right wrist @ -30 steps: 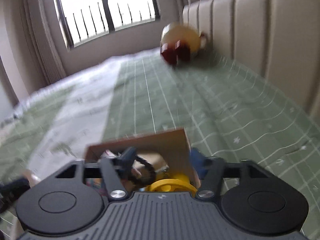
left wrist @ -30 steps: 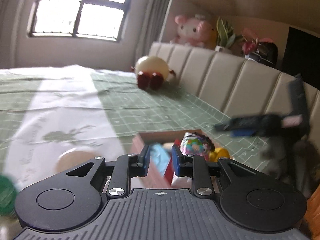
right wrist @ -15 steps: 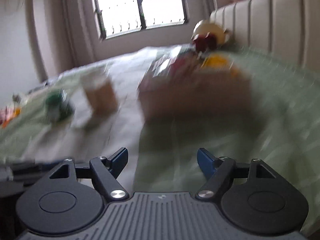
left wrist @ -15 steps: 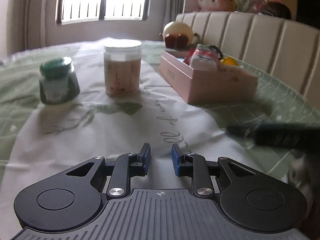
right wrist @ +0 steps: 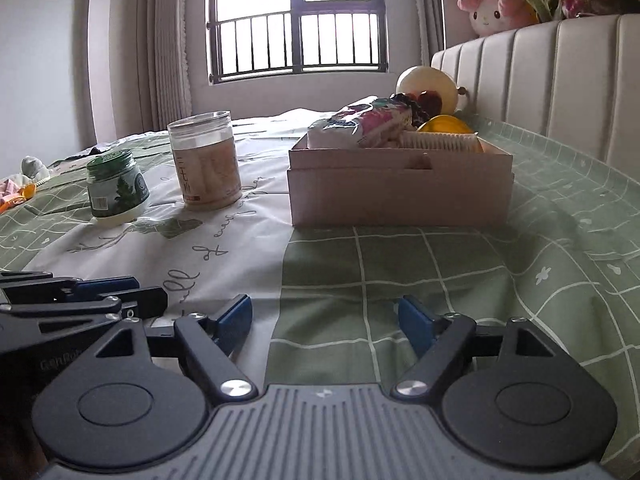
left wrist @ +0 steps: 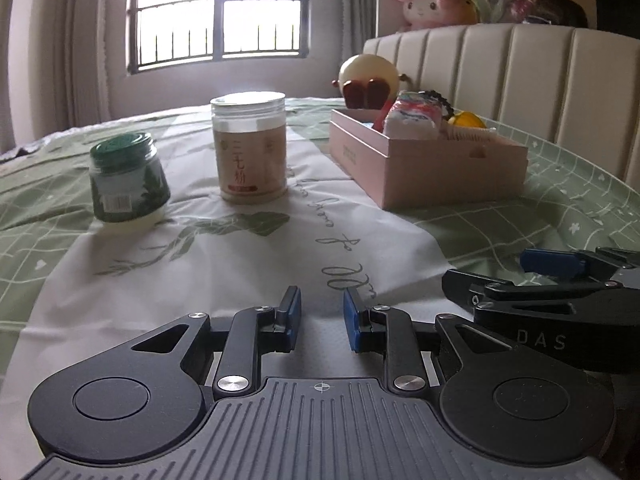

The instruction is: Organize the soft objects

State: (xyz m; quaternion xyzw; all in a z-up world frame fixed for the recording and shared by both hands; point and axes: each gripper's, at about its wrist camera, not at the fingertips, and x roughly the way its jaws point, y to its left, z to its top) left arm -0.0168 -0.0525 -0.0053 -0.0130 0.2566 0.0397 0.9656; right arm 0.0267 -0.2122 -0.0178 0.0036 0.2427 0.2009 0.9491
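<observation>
A pinkish cardboard box (left wrist: pixel 440 172) (right wrist: pixel 400 200) sits on the green checked bedspread. It holds a colourful soft packet (left wrist: pixel 414 118) (right wrist: pixel 368 124), a yellow toy (left wrist: pixel 466 120) (right wrist: pixel 444 124) and other small items. My left gripper (left wrist: pixel 320 314) hovers low over the white printed strip of the spread, well short of the box. Its jaws stand narrowly apart with nothing between them. Just to its right, my right gripper (right wrist: pixel 324 316) faces the box's near wall. The right jaws are wide and still opening, and they hold nothing.
A clear jar of beige contents (left wrist: pixel 250 148) (right wrist: pixel 206 164) and a green-lidded jar (left wrist: pixel 126 178) (right wrist: pixel 116 184) stand left of the box. A round cream plush (left wrist: pixel 368 76) leans on the padded headboard (left wrist: pixel 520 72). A pink plush (right wrist: pixel 496 8) sits on the ledge above.
Both grippers came down and back from over the box to low above the bedspread, then held still. The right jaws spread wider. The left jaws kept their narrow gap.
</observation>
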